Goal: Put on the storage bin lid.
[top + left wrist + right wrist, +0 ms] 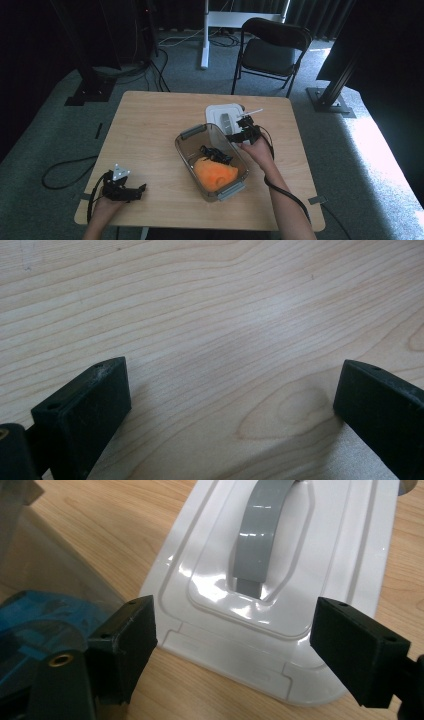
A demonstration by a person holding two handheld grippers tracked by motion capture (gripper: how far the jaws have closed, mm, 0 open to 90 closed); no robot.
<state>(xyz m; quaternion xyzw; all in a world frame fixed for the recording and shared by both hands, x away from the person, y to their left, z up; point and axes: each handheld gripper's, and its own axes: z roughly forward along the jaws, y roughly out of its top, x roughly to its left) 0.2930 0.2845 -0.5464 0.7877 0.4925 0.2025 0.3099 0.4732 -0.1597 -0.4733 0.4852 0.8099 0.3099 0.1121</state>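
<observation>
Toward the table's far edge, just behind the clear bin [211, 161], the white lid [260, 595] lies flat under the wide-open, empty right gripper [232, 645], which should drop squarely over the grey handle [260, 540] before closing.

White plastic lid with a grey arched handle, lying flat on the table

The white rectangular plastic lid [223, 116] lies top side up just right of centre in the high view, touching the far end of the clear plastic container [186, 150]; in the right gripper view the lid [280, 630] fills the centre and upper right, its grey handle [260, 535] running up the frame
</observation>
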